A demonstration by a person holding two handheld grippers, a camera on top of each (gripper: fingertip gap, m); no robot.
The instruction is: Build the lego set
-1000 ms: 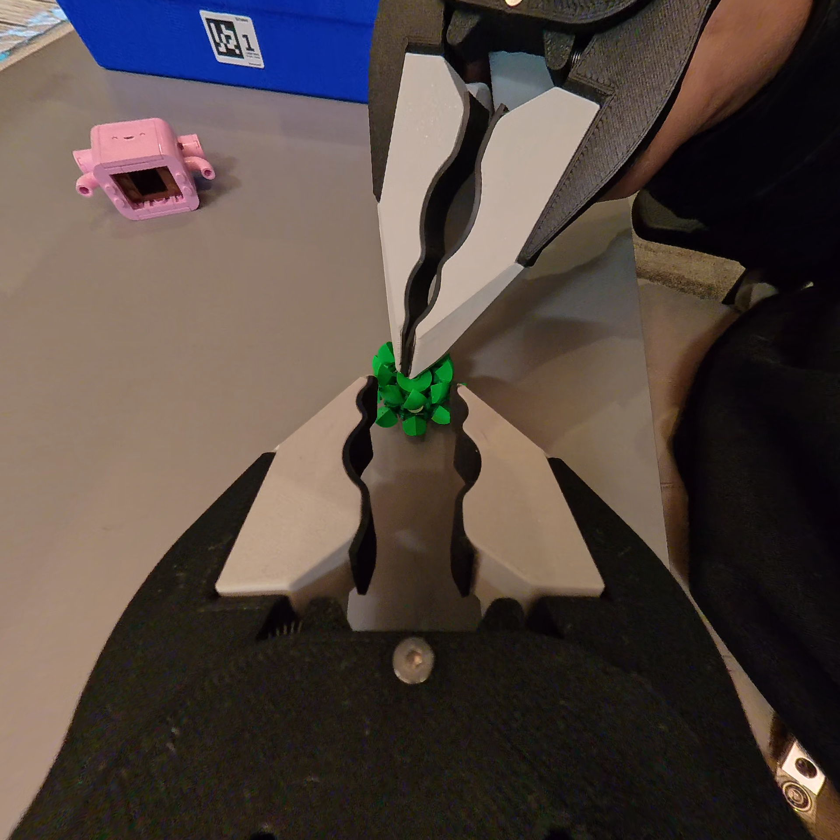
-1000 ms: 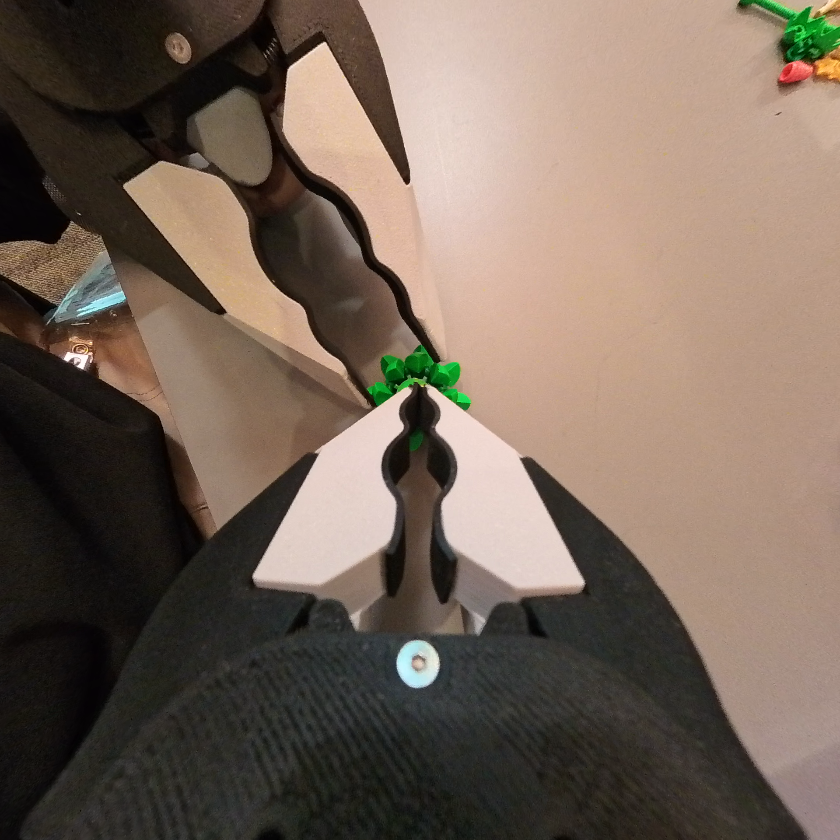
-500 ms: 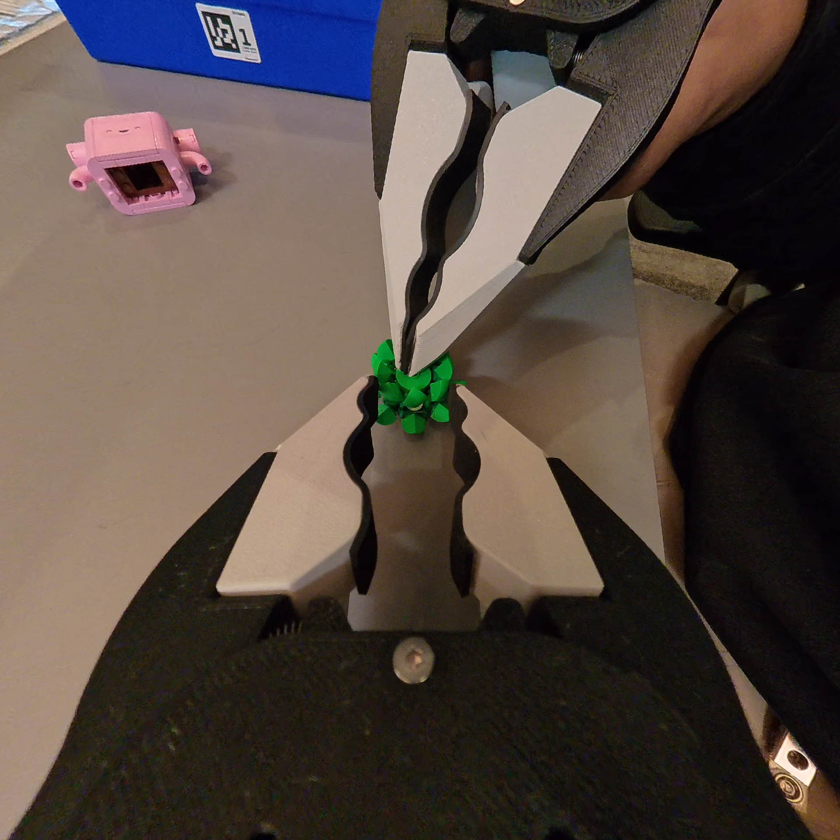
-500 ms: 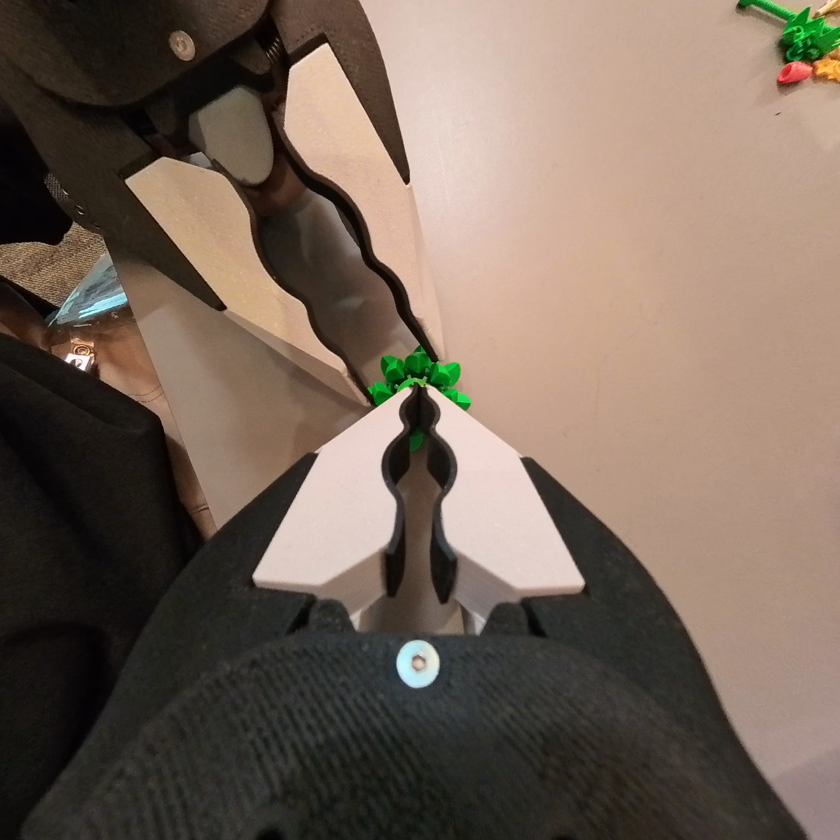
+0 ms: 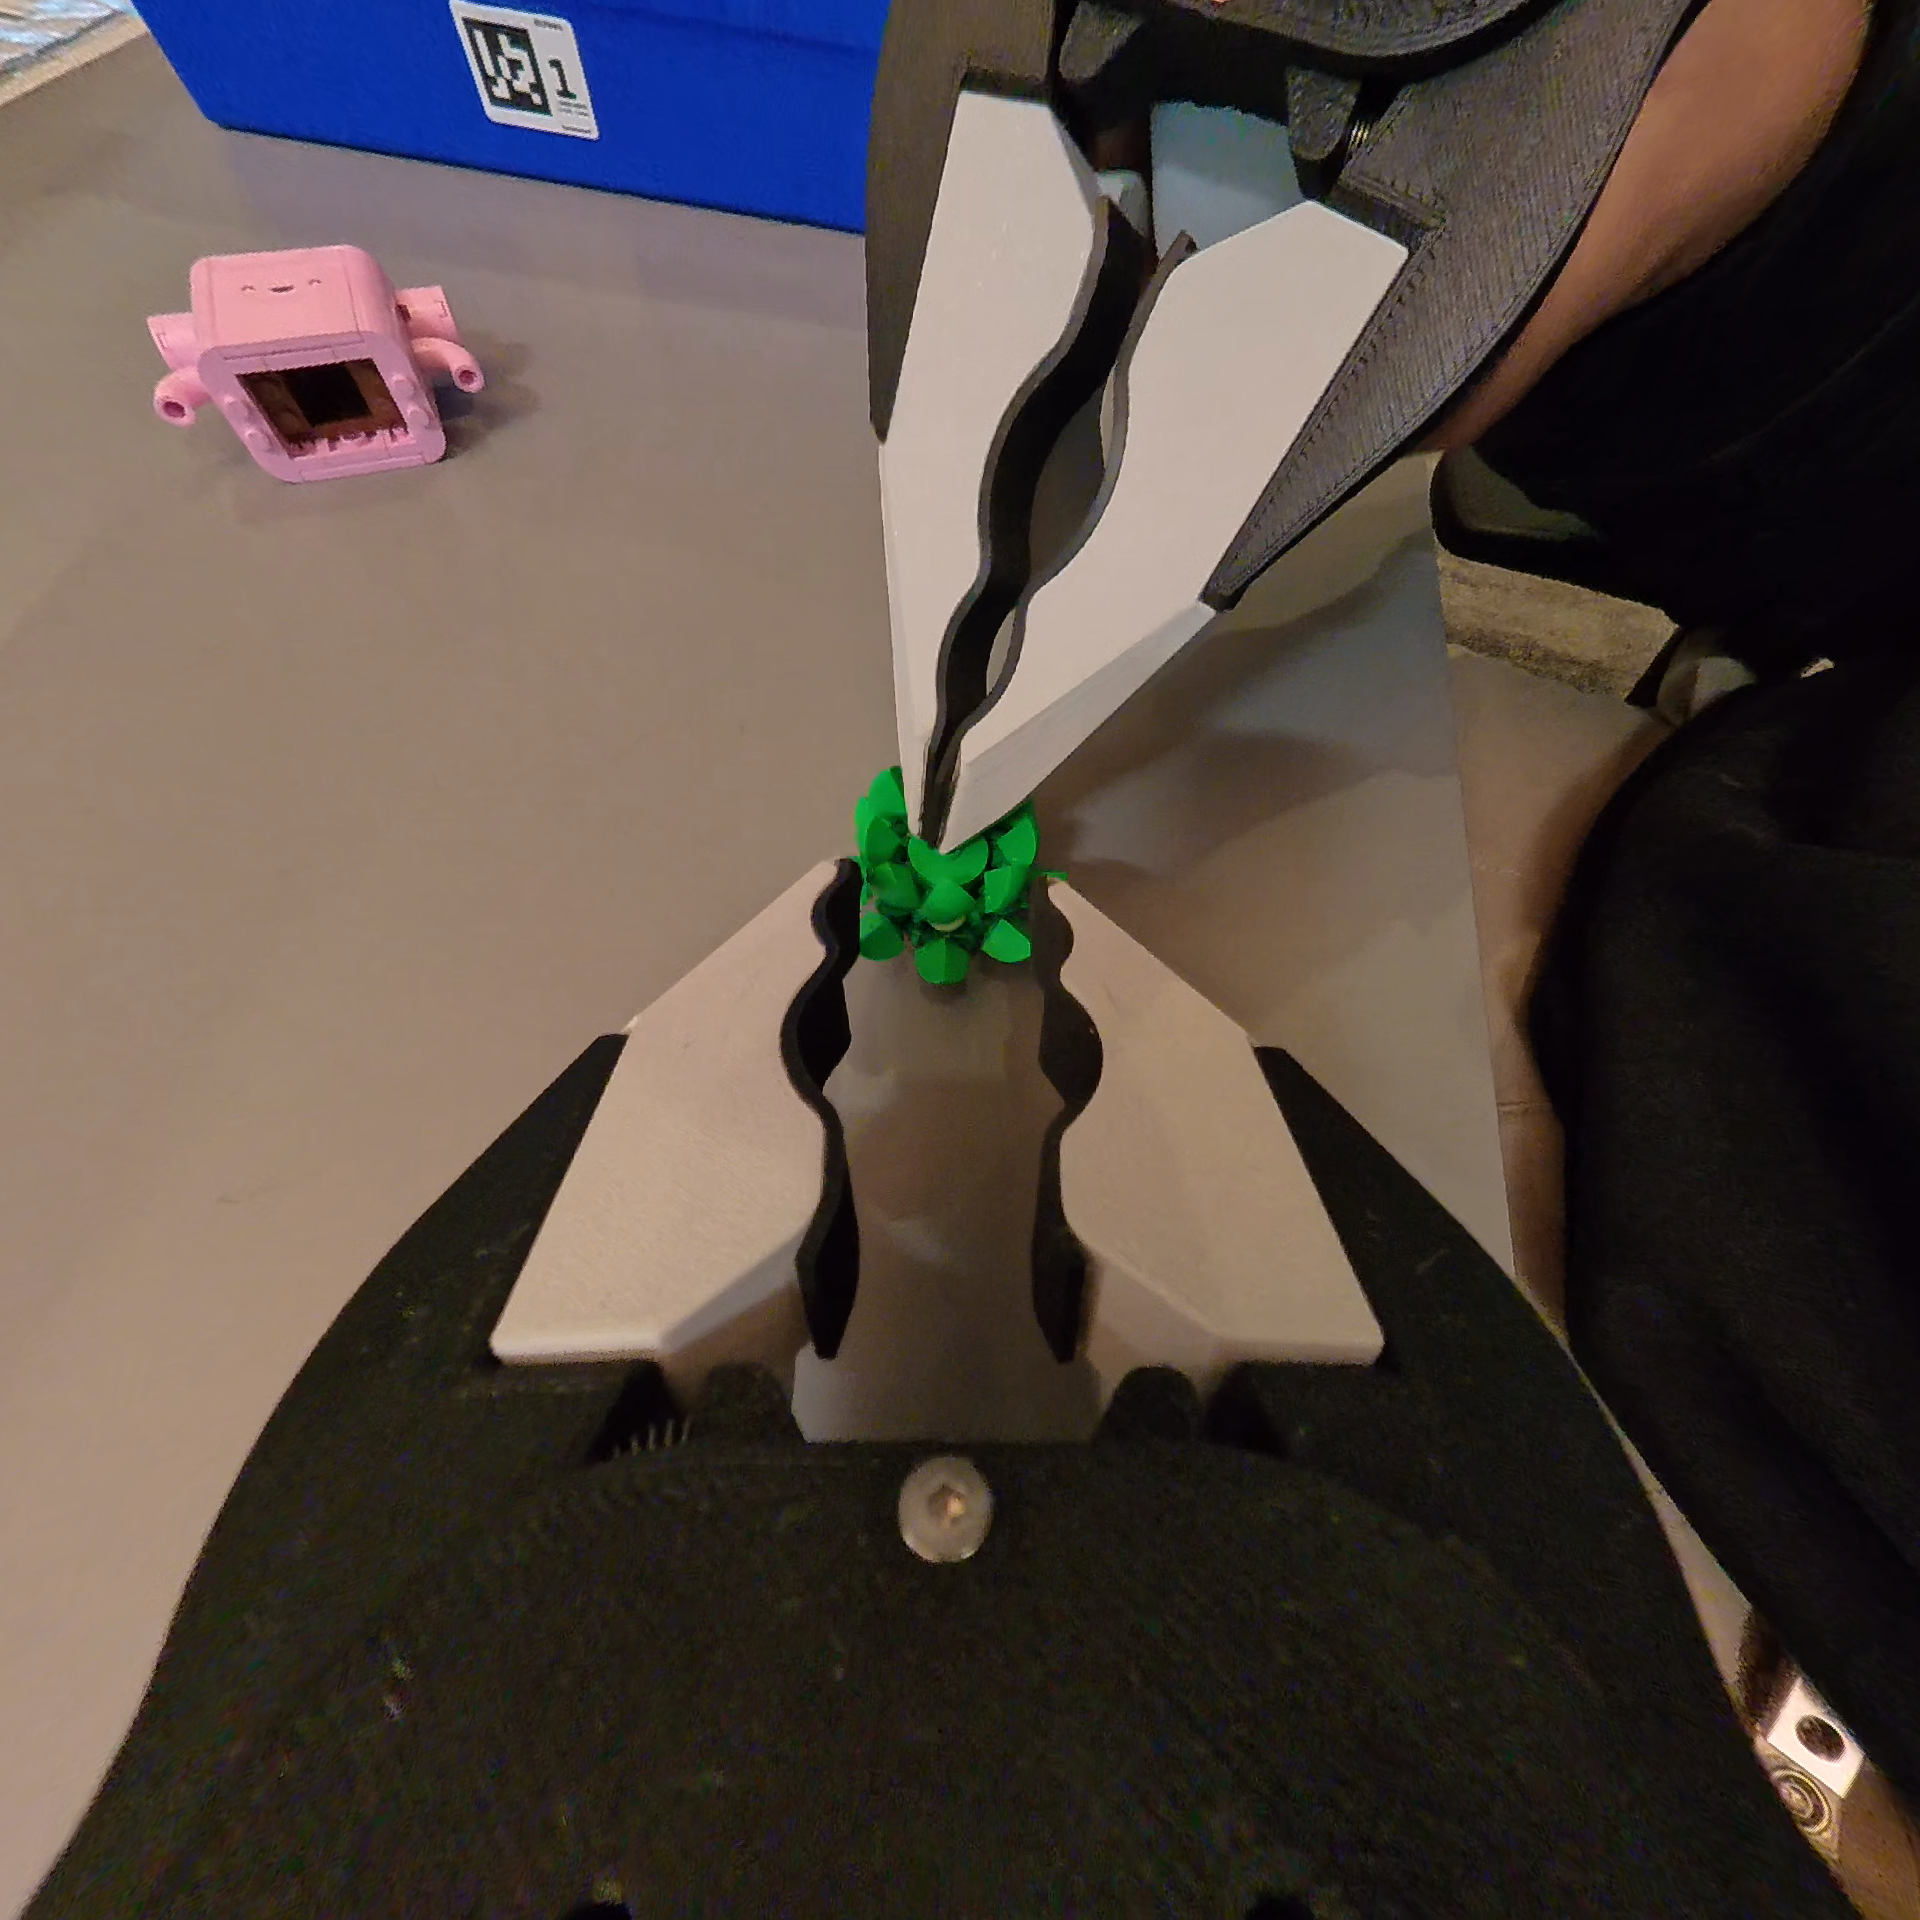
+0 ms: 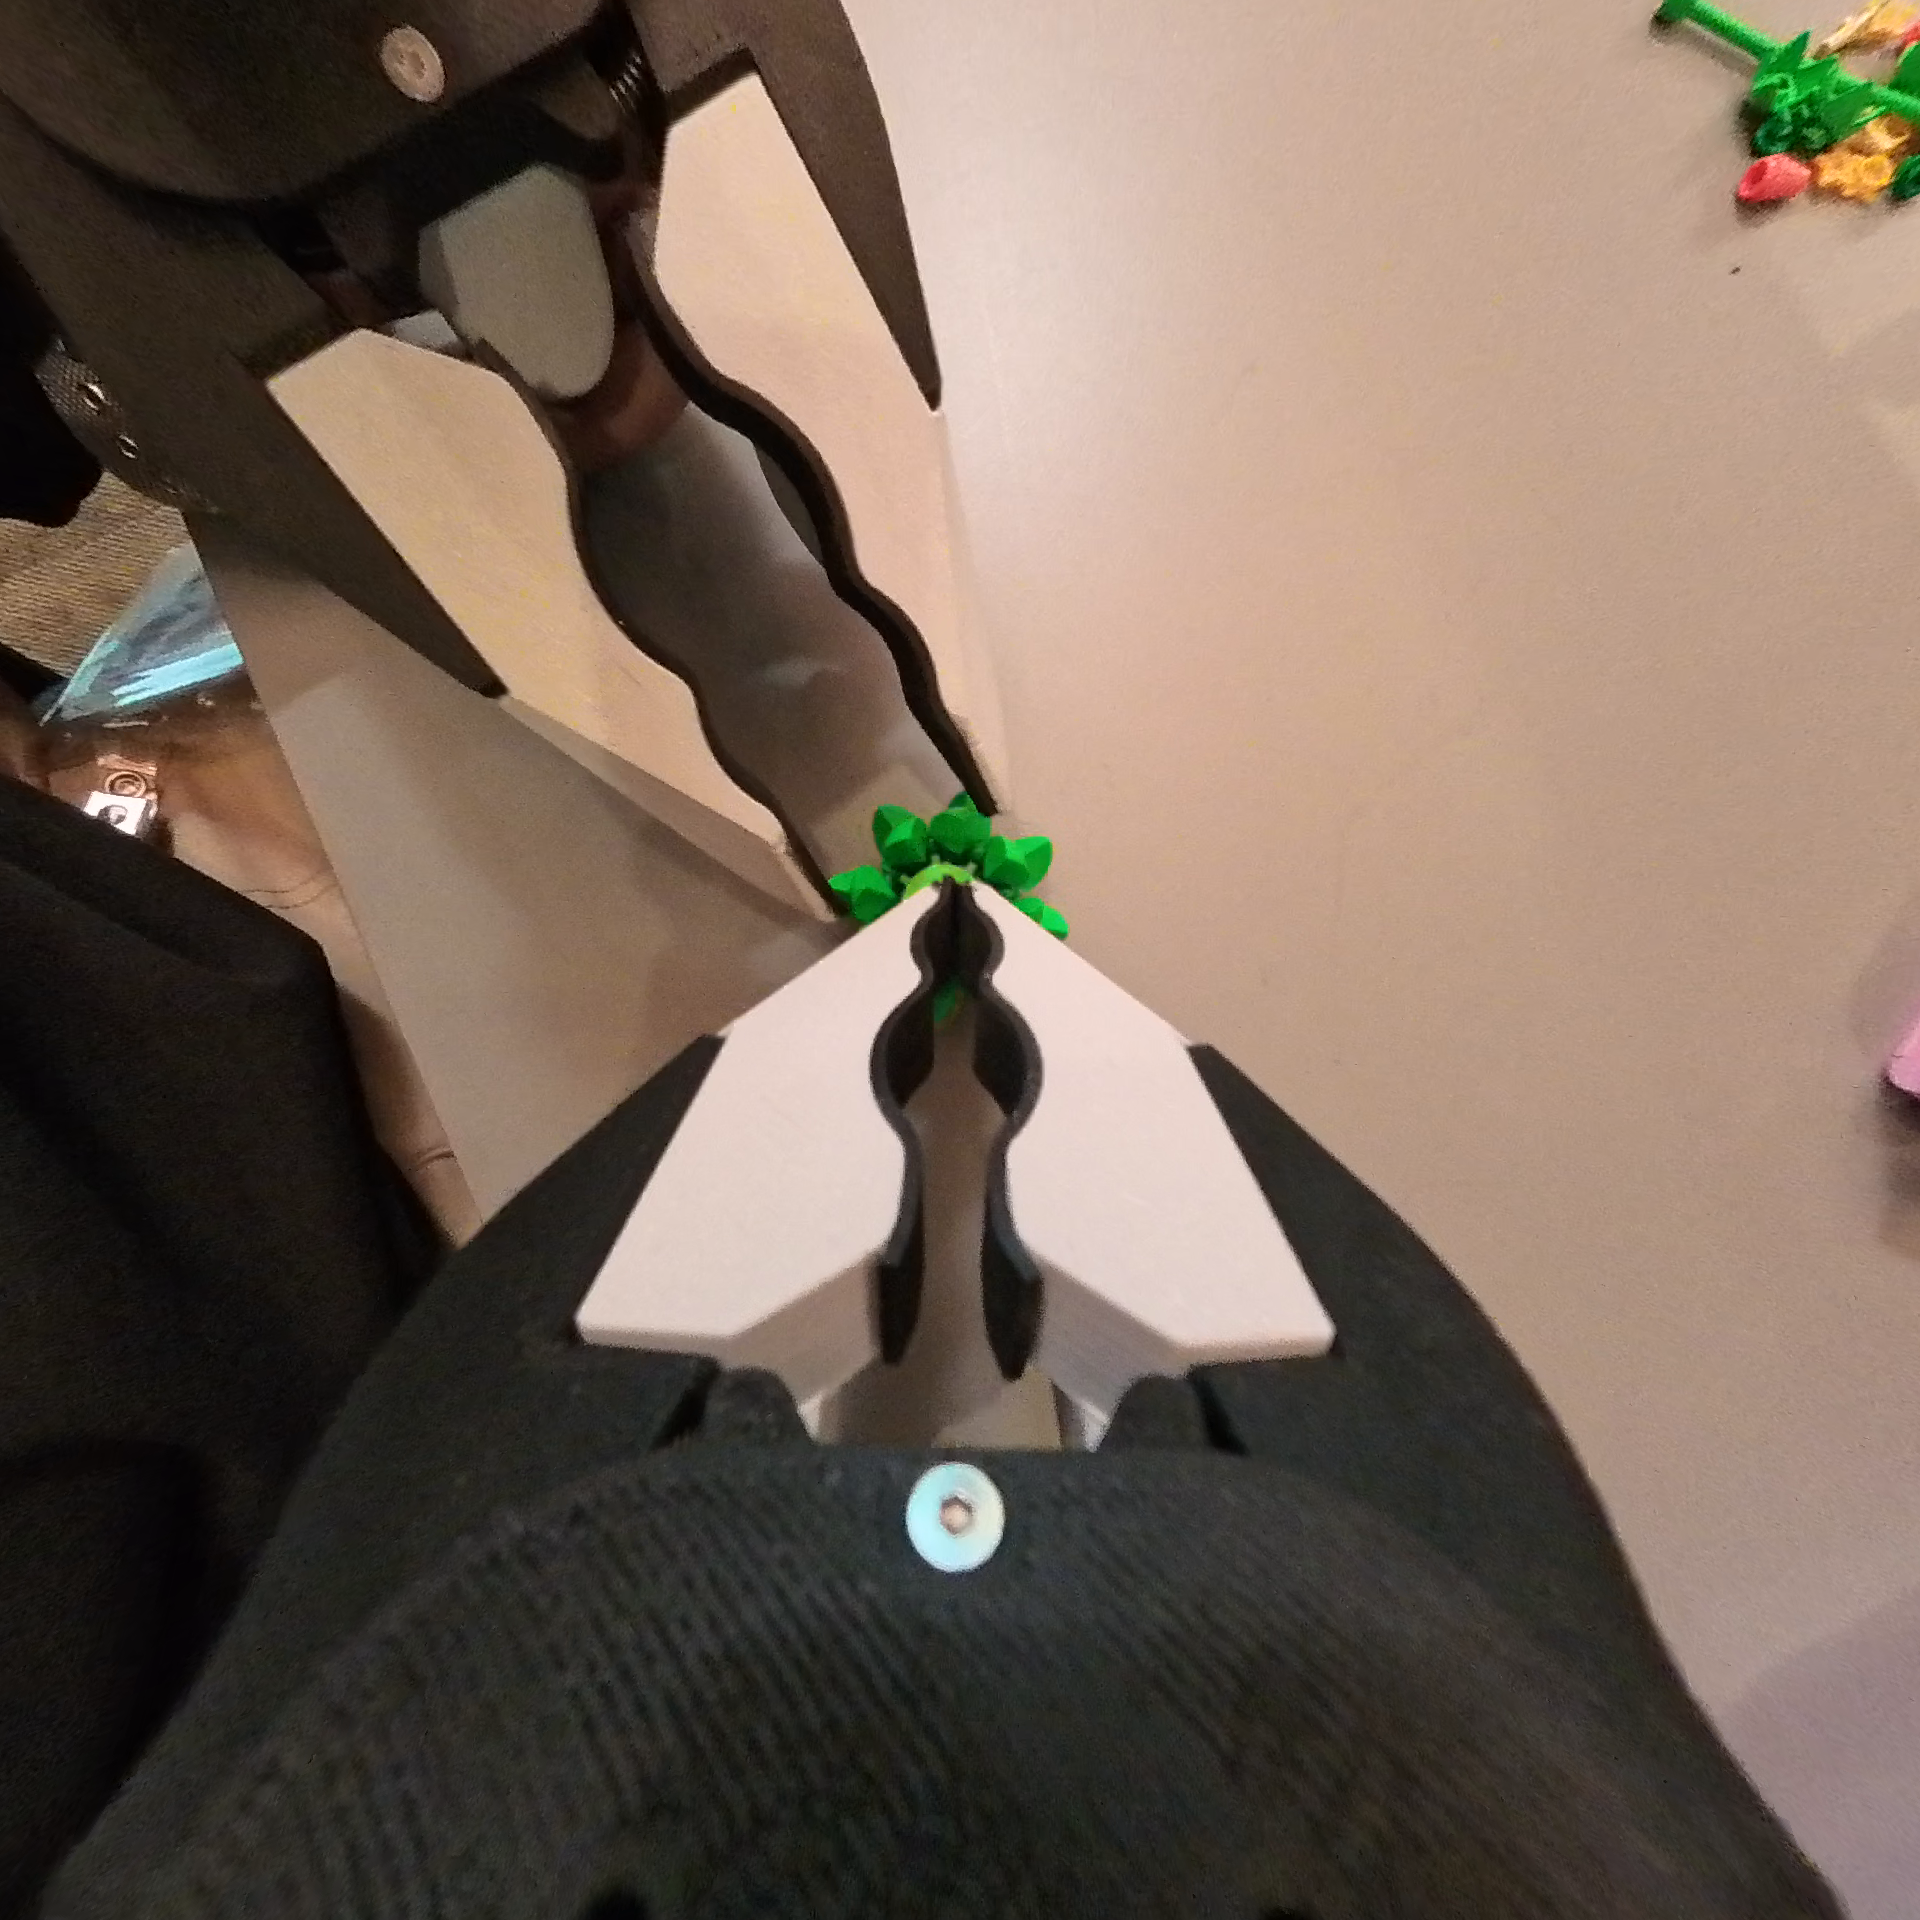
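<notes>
While both grippers meet at frame centre, the green leafy lego cluster [image 5: 940,894] sits between them, off the grey table [image 5: 364,831]. Right gripper [image 6: 954,902]: fingers pinched nearly together on the cluster's top, a green sliver showing in the slit behind the tips. Left gripper [image 5: 940,909]: fingers moderately spread, flanking the cluster on both sides; whether they press it, cannot tell. From the left wrist view, the right gripper comes in from 12 o'clock. Pink cube-shaped lego figure [image 5: 312,379] lies on the table at 10 o'clock, blue bin [image 5: 675,94] beyond it at 11. From the right wrist view, loose green, red and orange lego pieces [image 6: 1813,135] lie at 2 o'clock, well apart.
</notes>
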